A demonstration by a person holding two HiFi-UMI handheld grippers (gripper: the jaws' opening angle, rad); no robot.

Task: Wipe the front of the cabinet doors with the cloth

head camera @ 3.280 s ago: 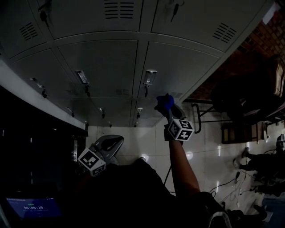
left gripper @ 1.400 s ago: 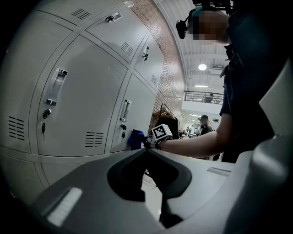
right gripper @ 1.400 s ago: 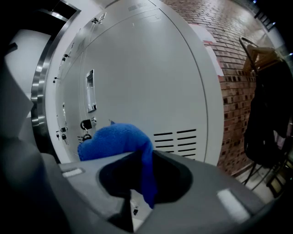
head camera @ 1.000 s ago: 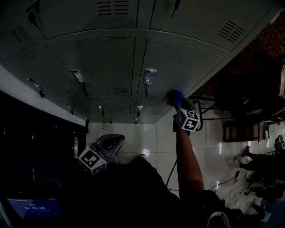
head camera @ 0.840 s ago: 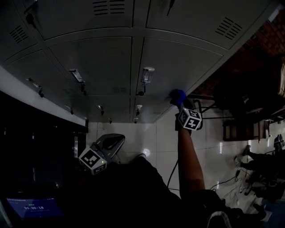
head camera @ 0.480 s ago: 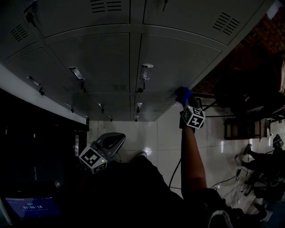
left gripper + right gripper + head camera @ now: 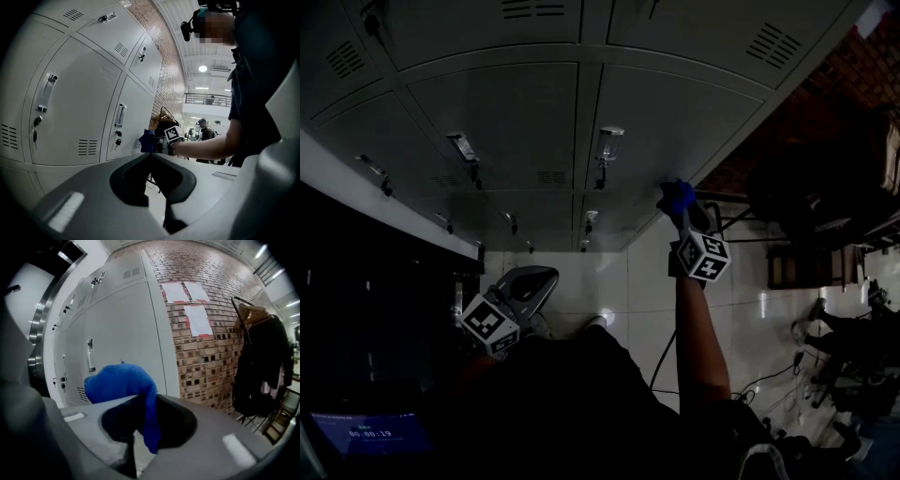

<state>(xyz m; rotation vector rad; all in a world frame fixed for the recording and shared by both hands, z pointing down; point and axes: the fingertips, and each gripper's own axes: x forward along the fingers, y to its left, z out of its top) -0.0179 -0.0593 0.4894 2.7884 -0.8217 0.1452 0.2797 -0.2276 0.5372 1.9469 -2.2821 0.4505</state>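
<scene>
Wiping under way | right gripper [image 7: 681, 214] jaws clamped on blue cloth [image 7: 677, 197], apparently touching grey locker door [image 7: 666, 122], centre-right of frame | left gripper [image 7: 539, 279] jaws closed, empty, lower left | progress: seemingly partial, other doors probably left; cleanliness unreadable

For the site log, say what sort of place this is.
Probably a locker area in a workplace or industrial hall: a bank of grey metal lockers with vents and handles, a brick wall with posted sheets, and a rack of dark coats beside it.
</scene>
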